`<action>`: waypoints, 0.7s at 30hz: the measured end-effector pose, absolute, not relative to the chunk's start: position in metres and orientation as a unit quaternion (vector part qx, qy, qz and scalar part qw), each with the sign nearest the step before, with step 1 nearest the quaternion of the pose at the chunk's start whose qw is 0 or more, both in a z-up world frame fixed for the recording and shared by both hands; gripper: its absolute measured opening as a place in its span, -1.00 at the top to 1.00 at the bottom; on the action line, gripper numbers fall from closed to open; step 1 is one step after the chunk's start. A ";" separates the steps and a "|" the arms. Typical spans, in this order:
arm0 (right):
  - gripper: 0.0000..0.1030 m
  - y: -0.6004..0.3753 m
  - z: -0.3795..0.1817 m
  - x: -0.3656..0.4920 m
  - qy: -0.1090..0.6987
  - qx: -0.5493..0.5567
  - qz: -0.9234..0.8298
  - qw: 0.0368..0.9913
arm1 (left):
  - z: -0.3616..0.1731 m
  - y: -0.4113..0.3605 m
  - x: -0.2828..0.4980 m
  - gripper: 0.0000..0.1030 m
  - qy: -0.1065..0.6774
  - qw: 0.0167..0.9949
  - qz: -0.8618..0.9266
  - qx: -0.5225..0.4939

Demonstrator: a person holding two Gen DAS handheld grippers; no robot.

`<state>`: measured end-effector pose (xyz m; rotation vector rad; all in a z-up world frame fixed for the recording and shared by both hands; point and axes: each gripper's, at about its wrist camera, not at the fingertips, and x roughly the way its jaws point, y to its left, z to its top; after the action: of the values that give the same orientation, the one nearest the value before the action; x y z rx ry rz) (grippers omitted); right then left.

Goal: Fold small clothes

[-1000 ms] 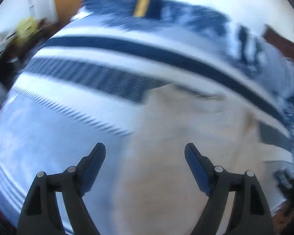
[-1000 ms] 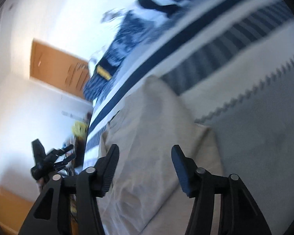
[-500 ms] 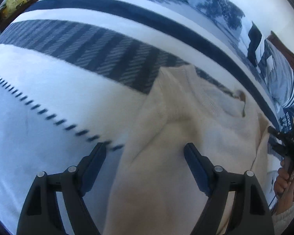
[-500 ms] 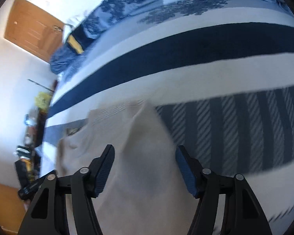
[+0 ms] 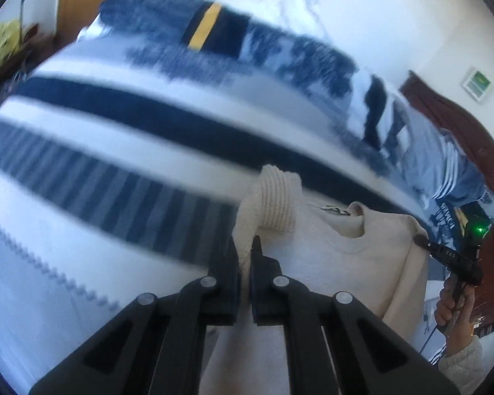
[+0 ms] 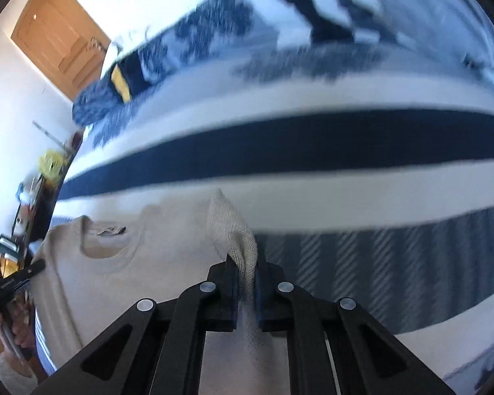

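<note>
A cream knit sweater (image 5: 352, 260) lies flat on a blue and white striped bedspread (image 5: 122, 138). Its round neck opening (image 5: 349, 223) faces away. My left gripper (image 5: 244, 247) is shut on the sweater's left shoulder edge, and a ribbed fold (image 5: 278, 197) stands up above the fingers. My right gripper (image 6: 246, 263) is shut on the sweater's right shoulder edge (image 6: 233, 227). In the right wrist view the sweater (image 6: 122, 283) spreads to the left, with the neck opening (image 6: 110, 240) there. The right gripper also shows in the left wrist view (image 5: 425, 242), at the sweater's far edge.
Dark blue patterned bedding with a yellow stripe (image 5: 210, 29) is heaped at the far side of the bed. A wooden door (image 6: 56, 49) stands at the back left. A dark wooden headboard (image 5: 471, 138) lies to the right. Cluttered furniture (image 6: 29, 204) stands by the left wall.
Both grippers were open above the sweater. Both have shut on its shoulder edges, one on each side, and the pinched cloth stands up between the fingers.
</note>
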<state>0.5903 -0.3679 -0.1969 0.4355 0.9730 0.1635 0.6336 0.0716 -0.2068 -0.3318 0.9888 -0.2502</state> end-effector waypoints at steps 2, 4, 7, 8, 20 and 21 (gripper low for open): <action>0.88 -0.377 -0.175 0.591 0.439 0.210 0.067 0.871 | -0.186 0.067 0.650 0.91 0.450 0.873 -0.119 -0.148; 0.88 -0.386 -0.156 0.594 0.418 0.216 0.059 0.881 | -0.175 0.064 0.671 0.90 0.440 0.878 -0.116 -0.151; 0.86 -0.398 -0.144 0.611 0.407 0.217 0.036 0.886 | -0.188 0.045 0.712 0.89 0.452 0.875 -0.104 -0.139; 0.85 -0.401 -0.150 0.623 0.420 0.220 0.032 0.880 | -0.201 0.038 0.719 0.83 0.467 0.871 -0.095 -0.117; -0.19 -0.374 -0.167 0.436 0.440 0.240 0.112 0.858 | -0.213 0.112 0.468 -0.47 0.475 0.859 -0.087 -0.170; -0.19 -0.373 -0.166 0.405 0.435 0.262 0.121 0.853 | -0.214 0.115 0.446 -0.47 0.479 0.856 -0.082 -0.177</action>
<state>0.4047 -0.3727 -0.1662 0.5510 0.9150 0.2547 0.4464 0.1153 -0.2145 -0.3719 1.0060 -0.1717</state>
